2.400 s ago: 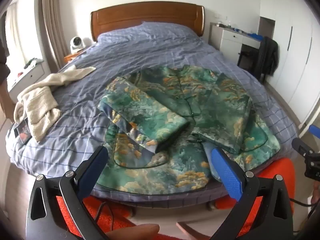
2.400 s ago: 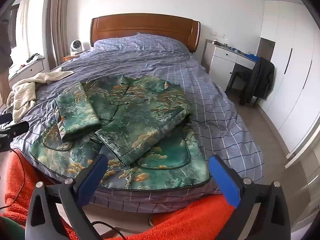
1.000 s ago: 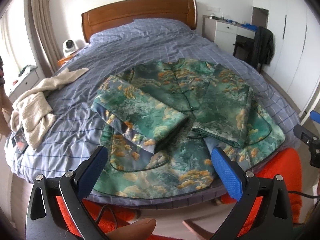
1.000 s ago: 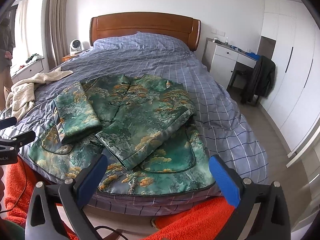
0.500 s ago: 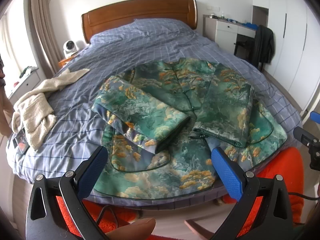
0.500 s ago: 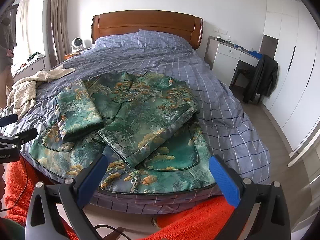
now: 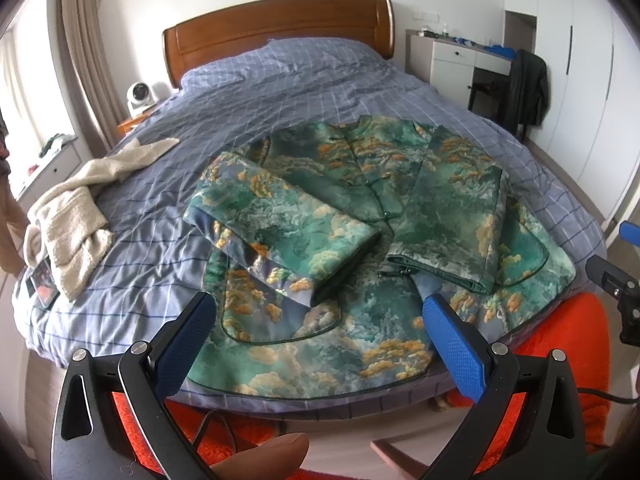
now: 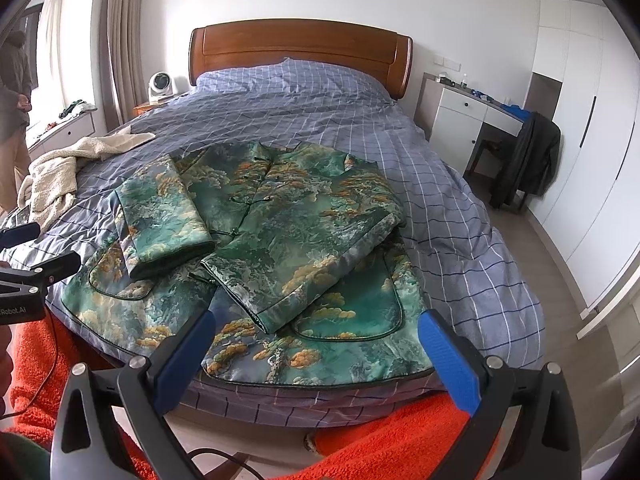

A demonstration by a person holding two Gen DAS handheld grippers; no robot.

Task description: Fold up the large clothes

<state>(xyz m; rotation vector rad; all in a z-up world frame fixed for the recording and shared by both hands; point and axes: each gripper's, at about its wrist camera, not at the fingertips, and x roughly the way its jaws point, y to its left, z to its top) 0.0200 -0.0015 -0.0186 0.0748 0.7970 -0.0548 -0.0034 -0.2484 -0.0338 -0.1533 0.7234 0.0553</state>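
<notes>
Both views have edged closer to the green brocade jacket [image 7: 360, 240] lying sleeves-folded at the bed's [image 8: 460, 208] near edge, my left gripper [image 7: 316, 316] and right gripper [image 8: 316, 332] wide open, empty; slippery fabric could slide floorward.

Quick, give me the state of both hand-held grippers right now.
Left hand-held gripper: open, holding nothing, above the near hem of the green jacket.
Right hand-held gripper: open, holding nothing, also short of the jacket.

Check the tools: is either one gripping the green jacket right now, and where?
Nothing is held. The left tool and the right tool are both open, short of the bed's near edge. The green jacket lies untouched, sleeves folded in.
</notes>
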